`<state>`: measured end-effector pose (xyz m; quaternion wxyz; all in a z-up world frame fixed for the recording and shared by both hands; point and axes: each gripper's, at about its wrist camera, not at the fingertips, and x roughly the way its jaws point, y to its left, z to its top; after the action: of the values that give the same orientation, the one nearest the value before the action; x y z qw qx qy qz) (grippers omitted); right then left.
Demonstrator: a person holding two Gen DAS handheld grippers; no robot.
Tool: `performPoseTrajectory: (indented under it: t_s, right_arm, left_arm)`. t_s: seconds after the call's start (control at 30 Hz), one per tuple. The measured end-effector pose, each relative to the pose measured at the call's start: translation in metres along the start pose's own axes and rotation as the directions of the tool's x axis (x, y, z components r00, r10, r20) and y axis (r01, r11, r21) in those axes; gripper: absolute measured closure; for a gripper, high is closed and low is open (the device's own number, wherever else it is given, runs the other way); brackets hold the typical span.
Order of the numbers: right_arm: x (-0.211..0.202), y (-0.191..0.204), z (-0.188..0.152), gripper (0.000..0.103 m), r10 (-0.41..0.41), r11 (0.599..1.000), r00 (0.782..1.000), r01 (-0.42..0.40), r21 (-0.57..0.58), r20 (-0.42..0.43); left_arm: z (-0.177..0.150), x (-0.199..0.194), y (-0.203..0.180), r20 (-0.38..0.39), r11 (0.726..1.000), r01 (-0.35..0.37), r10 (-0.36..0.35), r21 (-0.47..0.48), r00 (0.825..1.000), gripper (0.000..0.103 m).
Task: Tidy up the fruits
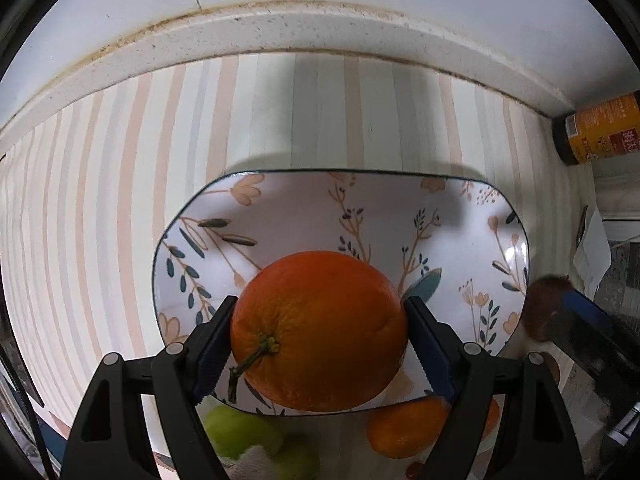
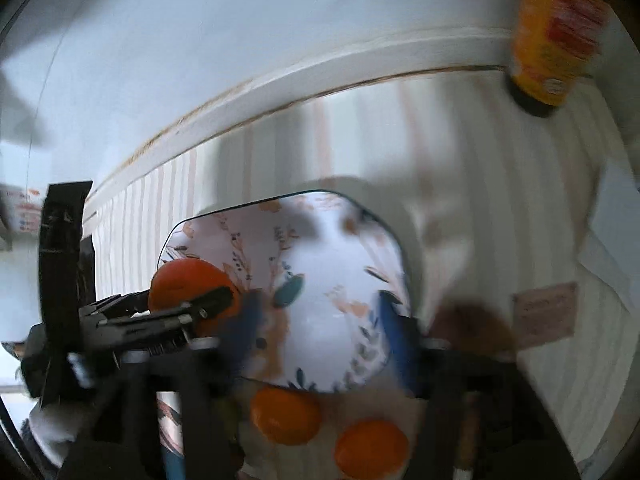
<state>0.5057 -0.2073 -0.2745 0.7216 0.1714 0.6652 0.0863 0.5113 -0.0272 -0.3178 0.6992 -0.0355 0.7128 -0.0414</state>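
Observation:
My left gripper (image 1: 319, 328) is shut on a large orange (image 1: 318, 330) with a green stem, held over the near part of a floral plate (image 1: 280, 208). In the right wrist view the same orange (image 2: 180, 280) and the left gripper show over the left side of the plate (image 2: 332, 248). My right gripper (image 2: 318, 332) is open and empty above the plate's near edge; the view is blurred. Two small oranges (image 2: 286, 414) (image 2: 370, 448) lie in front of the plate. One small orange (image 1: 404, 428) and green fruit (image 1: 240, 432) show below the plate in the left view.
A striped cloth (image 1: 100, 200) covers the counter up to a white wall ledge (image 1: 280, 28). An orange-labelled bottle (image 1: 596, 128) (image 2: 556, 36) stands at the back right. A brown fruit (image 1: 544, 308) (image 2: 476, 328) lies right of the plate. A paper tag (image 2: 546, 316) lies farther right.

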Motion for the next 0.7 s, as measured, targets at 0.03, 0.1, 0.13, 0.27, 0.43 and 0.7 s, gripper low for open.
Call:
performPoseTrajectory:
  t_s: [0.03, 0.1, 0.13, 0.27, 0.43, 0.7]
  right_arm:
    - [-0.008, -0.008, -0.004, 0.025, 0.002, 1.000, 1.000, -0.003, 0.018, 0.009]
    - [-0.022, -0.020, -0.010, 0.025, 0.004, 0.999, 1.000, -0.004, 0.041, 0.017]
    - [-0.030, -0.027, -0.015, 0.025, 0.007, 0.998, 1.000, -0.008, 0.056, 0.028]
    - [-0.056, -0.056, -0.041, 0.024, -0.056, 0.994, 0.996, 0.048, 0.103, 0.074]
    - [-0.069, -0.103, -0.077, 0.024, -0.105, 0.980, 0.993, 0.095, 0.175, 0.049]
    - [-0.022, -0.120, -0.113, 0.024, -0.103, 0.979, 0.995, 0.103, 0.175, -0.012]
  left_arm:
    - [-0.001, -0.002, -0.001, 0.006, 1.000, -0.011, 0.011, -0.002, 1.000, 0.022]
    - [-0.004, -0.003, -0.002, 0.008, 1.000, -0.017, 0.017, 0.004, 1.000, 0.020]
    - [-0.007, -0.007, 0.000, 0.014, 1.000, -0.006, 0.006, 0.003, 1.000, 0.018]
    - [-0.020, -0.030, -0.006, 0.085, 0.999, -0.032, 0.029, 0.033, 0.996, 0.017]
    - [-0.052, -0.063, -0.020, 0.167, 0.995, -0.066, 0.054, 0.071, 0.984, 0.017]
    - [-0.106, -0.055, -0.049, 0.127, 0.987, -0.078, 0.061, 0.138, 0.990, 0.017]
